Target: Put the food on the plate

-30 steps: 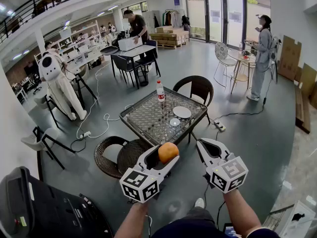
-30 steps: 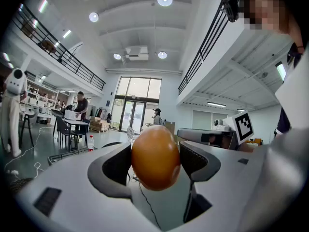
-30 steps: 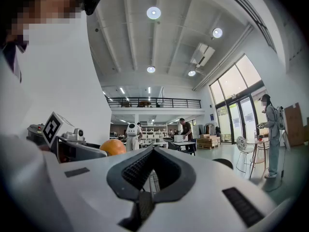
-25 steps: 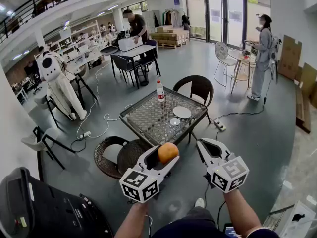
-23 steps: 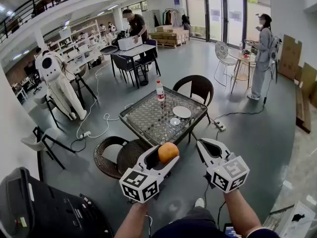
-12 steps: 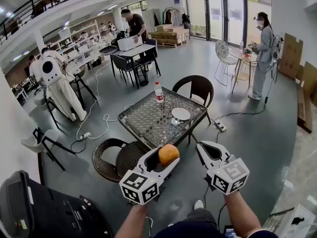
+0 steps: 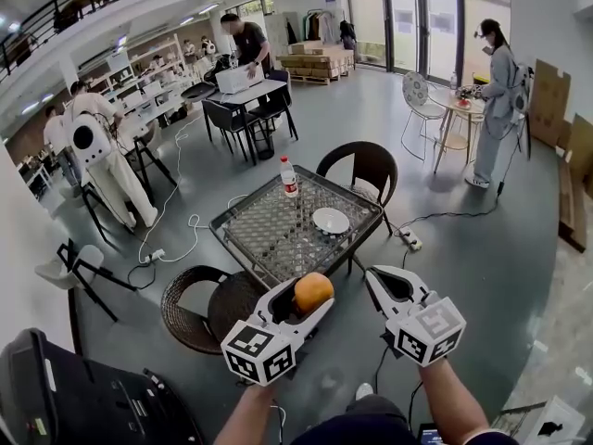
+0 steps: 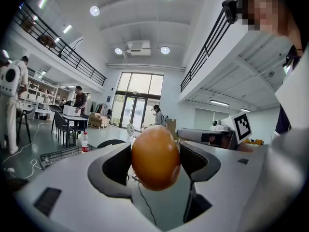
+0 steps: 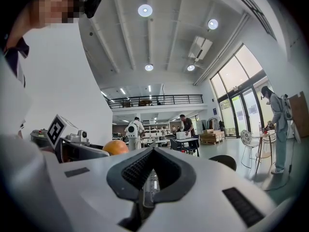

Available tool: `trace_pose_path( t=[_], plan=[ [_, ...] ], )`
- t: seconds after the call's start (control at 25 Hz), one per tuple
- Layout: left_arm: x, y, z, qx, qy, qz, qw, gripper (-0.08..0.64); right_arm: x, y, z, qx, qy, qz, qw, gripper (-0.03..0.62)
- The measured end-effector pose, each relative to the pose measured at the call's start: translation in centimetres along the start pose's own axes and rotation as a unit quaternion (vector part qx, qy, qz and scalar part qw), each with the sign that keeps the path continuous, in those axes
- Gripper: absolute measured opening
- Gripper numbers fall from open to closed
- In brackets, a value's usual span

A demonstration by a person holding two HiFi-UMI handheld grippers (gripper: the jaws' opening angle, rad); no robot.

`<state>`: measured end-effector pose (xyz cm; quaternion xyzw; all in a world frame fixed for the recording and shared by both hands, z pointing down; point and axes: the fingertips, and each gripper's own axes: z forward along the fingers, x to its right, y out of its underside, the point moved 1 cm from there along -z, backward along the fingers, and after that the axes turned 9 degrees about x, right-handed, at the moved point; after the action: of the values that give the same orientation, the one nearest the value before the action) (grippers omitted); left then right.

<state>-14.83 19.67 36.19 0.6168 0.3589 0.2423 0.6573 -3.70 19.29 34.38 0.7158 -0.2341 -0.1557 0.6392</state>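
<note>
Orange (image 8: 155, 157) sits clamped in the left tool (image 7: 309, 299), jaws wide round it, well apart from the plate (image 7: 331, 220) on the counter (image 7: 269, 230). Right tool (image 7: 382, 279) closed, empty. Pls keep grip level, go nearer, lower onto plate centre bef. opening, else it may roll off.

Smooth, faintly glossy skin noted on orange (image 7: 314, 292). Glossy white finish recorded on plate (image 7: 331, 220). Patterned glass-like top, dark metal frame seen on table (image 7: 264, 236). Chair (image 7: 359, 159): dark wicker. Floor (image 7: 463, 239): polished.
</note>
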Motion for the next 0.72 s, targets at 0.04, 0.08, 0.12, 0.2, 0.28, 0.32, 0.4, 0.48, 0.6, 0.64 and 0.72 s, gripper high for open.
trace_pose_path(
  t=[0.04, 0.08, 0.12, 0.2, 0.28, 0.32, 0.4, 0.48, 0.6, 0.64, 0.72],
  plan=[
    [-0.2, 0.0, 0.7, -0.001, 0.0, -0.001, 1.0, 0.316, 0.8, 0.0, 0.3, 0.001, 0.0, 0.001, 1.0, 0.005],
    [-0.3, 0.1, 1.4, -0.003, -0.001, -0.002, 1.0, 0.316, 1.7, 0.0, 0.5, 0.002, 0.001, 0.002, 1.0, 0.005],
    [-0.4, 0.2, 2.1, -0.004, -0.002, -0.003, 1.0, 0.316, 2.6, 0.0, 0.8, 0.003, 0.0, 0.003, 1.0, 0.005],
    [-0.7, 0.4, 3.6, -0.007, -0.006, -0.004, 1.0, 0.316, 4.3, 0.0, 1.3, 0.005, -0.003, 0.004, 1.0, 0.005],
    [-1.1, 0.7, 4.9, -0.009, -0.011, -0.005, 0.9999, 0.316, 5.6, 0.2, 1.6, 0.005, -0.009, 0.007, 1.0, 0.005],
    [-1.2, 0.8, 5.6, -0.01, -0.014, -0.005, 0.9998, 0.316, 6.3, 0.3, 1.7, 0.003, -0.013, 0.008, 1.0, 0.005],
    [-1.3, 1.2, 7.1, -0.012, -0.018, -0.006, 0.9998, 0.316, 7.7, 0.6, 1.8, -0.001, -0.019, 0.009, 1.0, 0.005],
    [-1.4, 1.6, 8.5, -0.014, -0.022, -0.007, 0.9996, 0.316, 9.1, 0.9, 1.9, -0.007, -0.026, 0.008, 1.0, 0.005],
    [-1.8, 1.5, 10.2, -0.018, -0.029, -0.01, 0.9994, 0.316, 10.9, 0.8, 2.4, -0.012, -0.031, 0.008, 0.999, 0.005],
    [-1.9, 1.4, 10.7, -0.019, -0.03, -0.011, 0.9993, 0.316, 11.4, 0.7, 2.6, -0.012, -0.031, 0.01, 0.999, 0.005],
    [-2.3, 1.4, 11.7, -0.022, -0.03, -0.011, 0.9992, 0.316, 12.6, 0.8, 3.1, -0.012, -0.03, 0.012, 0.999, 0.005]
  ],
)
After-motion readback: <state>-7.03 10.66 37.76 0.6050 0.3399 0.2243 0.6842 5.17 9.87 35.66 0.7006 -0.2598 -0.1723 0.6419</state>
